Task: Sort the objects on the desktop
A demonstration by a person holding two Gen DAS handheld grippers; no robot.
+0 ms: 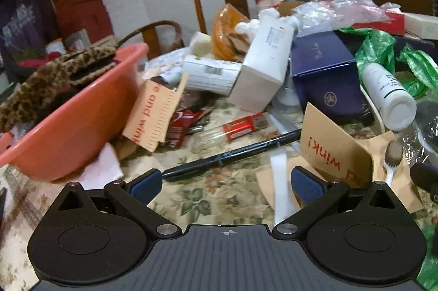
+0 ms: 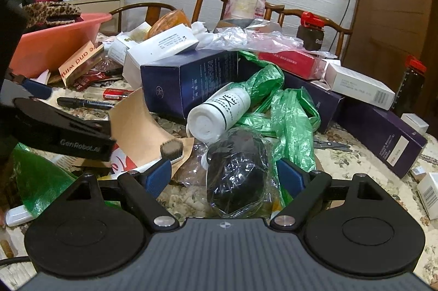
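Brown card (image 1: 332, 145) reads "wink!" | left gripper (image 1: 225, 185) wide, empty | right gripper (image 2: 224, 177) wide, "GenRobot.AI" beside it

Even, fairly dim indoor light with soft shadows. Fisheye bending curves walls and corners toward the edges. The left wrist view is blurred, perhaps from motion, most around nine o'clock.

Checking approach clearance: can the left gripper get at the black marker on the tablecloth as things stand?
Probably yes. The left gripper is open and empty, and the black marker lies bare on the tablecloth just ahead of its fingers. Only a white strip lies nearby.
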